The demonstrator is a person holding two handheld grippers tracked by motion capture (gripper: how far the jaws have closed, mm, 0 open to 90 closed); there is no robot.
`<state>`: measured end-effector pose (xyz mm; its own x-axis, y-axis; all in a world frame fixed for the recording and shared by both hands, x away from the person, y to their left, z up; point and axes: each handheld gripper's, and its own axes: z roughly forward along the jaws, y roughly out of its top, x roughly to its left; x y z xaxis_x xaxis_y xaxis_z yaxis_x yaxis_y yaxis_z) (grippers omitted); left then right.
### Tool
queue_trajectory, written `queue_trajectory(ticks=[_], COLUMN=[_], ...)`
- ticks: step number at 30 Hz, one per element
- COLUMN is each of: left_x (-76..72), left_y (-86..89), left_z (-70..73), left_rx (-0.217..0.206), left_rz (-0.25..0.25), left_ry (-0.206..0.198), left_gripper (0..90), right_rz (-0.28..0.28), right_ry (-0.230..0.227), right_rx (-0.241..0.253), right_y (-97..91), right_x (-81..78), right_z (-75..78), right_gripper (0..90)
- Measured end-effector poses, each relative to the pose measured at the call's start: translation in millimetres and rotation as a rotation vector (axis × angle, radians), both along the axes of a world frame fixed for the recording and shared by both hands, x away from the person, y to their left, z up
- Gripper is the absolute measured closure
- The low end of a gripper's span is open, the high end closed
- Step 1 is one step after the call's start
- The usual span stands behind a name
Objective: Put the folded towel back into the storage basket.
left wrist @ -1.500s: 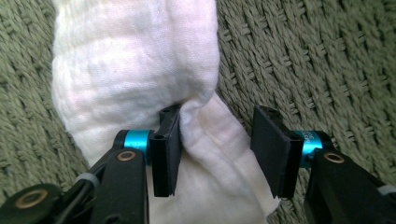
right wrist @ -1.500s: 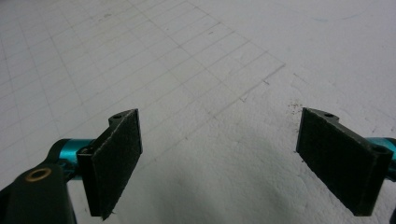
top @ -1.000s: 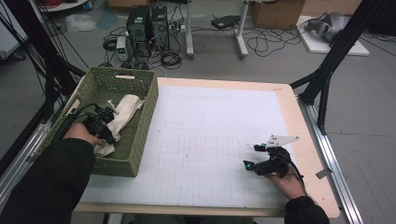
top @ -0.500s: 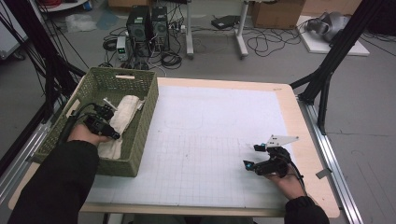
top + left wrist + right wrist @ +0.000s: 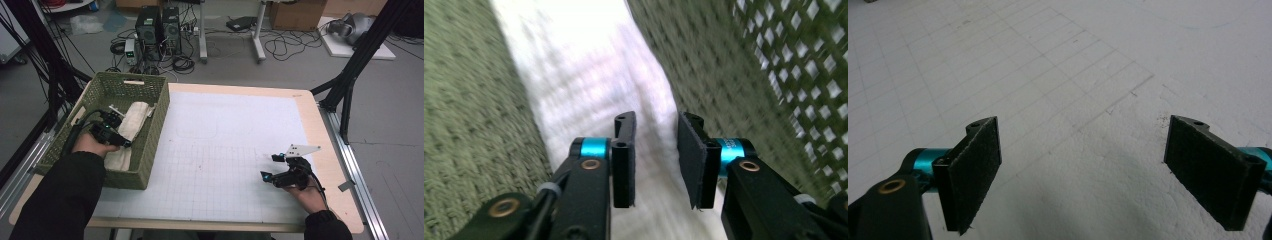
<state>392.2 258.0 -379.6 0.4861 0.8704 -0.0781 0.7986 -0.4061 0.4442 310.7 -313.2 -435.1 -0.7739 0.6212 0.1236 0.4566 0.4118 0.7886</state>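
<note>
A white folded towel lies inside the green woven basket at the table's left. My left gripper is down in the basket over the towel's near part. In the left gripper view its jaws have just been opening; a narrow gap shows between the pads, with nothing in it and the towel lying beyond. My right gripper rests at the near right of the white grid mat. It is wide open with only mat between its pads.
The basket's woven walls close in on both sides of the left gripper. A black frame leg stands at the table's right edge. Computers and cables lie on the floor beyond the table.
The left gripper has let go of the towel and drawn back a little toward the person; the towel now lies loose in the basket. The right gripper has not moved.
</note>
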Motion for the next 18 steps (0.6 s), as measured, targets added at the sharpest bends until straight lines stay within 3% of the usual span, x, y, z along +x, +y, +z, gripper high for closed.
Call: queue_trajectory(ticks=[5,9,12,15,18], left_x=[-1.1,1.3,4.8,6.0,6.9], left_y=[3.6,1.7,0.0,-4.7,-5.8], left_z=[5.2,1.9,-8.0,-16.9,-20.8], left_rx=[-0.073,-0.032,0.02,0.053,0.055], left_rz=[0.015,0.026,0.04,0.014,0.016], left_ry=[-0.034,-0.042,-0.003,0.042,0.058], left_gripper=[67.4,67.9,69.2,69.3,69.2], right_rz=[-0.001,0.005,0.003,0.007,0.01], right_ry=[-0.006,-0.007,-0.001,-0.005,0.0], right_rx=[0.001,-0.005,-0.005,-0.006,-0.008], right_y=[0.6,1.8,2.3,3.0,4.3], right_x=[-0.5,-0.4,-0.4,-0.2,0.1], right_z=[1.1,0.6,0.7,0.5,-0.3], right_gripper=[14.3,14.3,14.3,14.3,14.3])
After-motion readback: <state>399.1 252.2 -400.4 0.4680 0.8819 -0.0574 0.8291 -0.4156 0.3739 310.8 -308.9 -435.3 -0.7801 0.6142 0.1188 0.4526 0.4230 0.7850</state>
